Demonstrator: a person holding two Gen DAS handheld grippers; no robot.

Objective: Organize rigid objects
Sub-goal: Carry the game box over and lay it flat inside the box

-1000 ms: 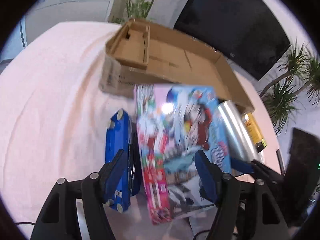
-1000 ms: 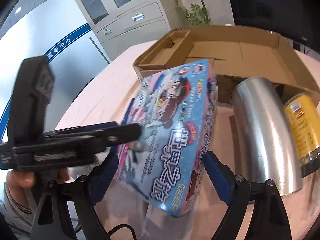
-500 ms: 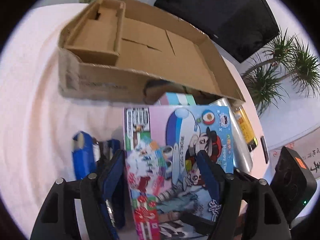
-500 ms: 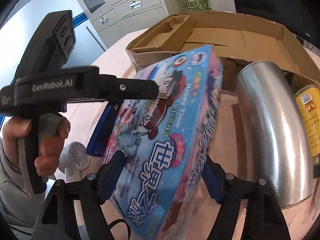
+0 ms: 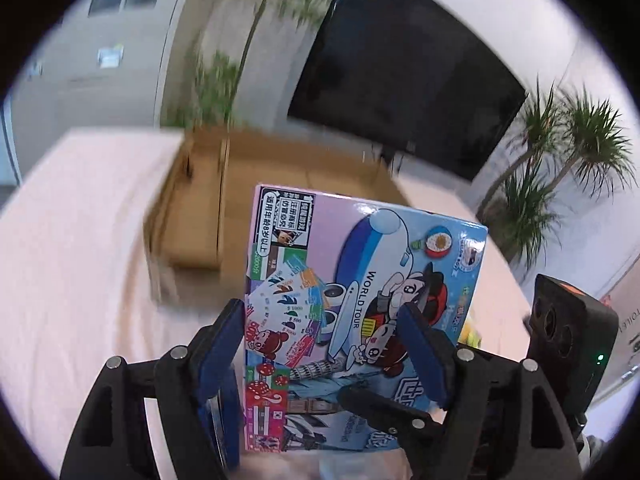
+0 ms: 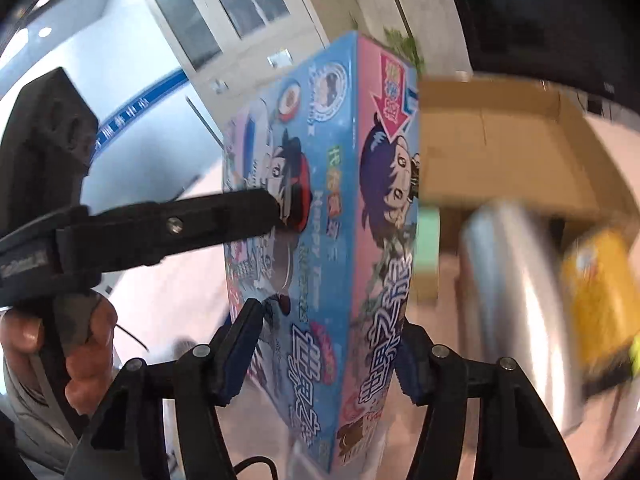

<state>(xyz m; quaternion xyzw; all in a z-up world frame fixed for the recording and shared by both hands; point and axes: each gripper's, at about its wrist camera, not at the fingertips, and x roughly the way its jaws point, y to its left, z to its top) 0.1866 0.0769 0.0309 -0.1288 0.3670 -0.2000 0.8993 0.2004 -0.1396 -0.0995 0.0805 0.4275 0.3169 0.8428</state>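
Observation:
A colourful board game box (image 5: 360, 280) stands nearly upright above the pink table; it also shows in the right wrist view (image 6: 320, 220). My left gripper (image 5: 324, 344) spans its lower part, fingers against its edge and face. My right gripper (image 6: 324, 348) is shut on the box's thin side near its bottom. The open cardboard box (image 5: 208, 208) lies behind it, also seen in the right wrist view (image 6: 500, 148).
A silver cylinder (image 6: 516, 300) and a yellow can (image 6: 600, 300) lie at the right beside the cardboard box. A blue flat object (image 5: 224, 412) lies by the left finger. A pink cloth (image 5: 72, 260) covers the table. A black screen (image 5: 400, 80) and plants stand behind.
The game box has been raised from lying tilted on the table to nearly upright, lifted by both grippers. Both cameras have swung upward.

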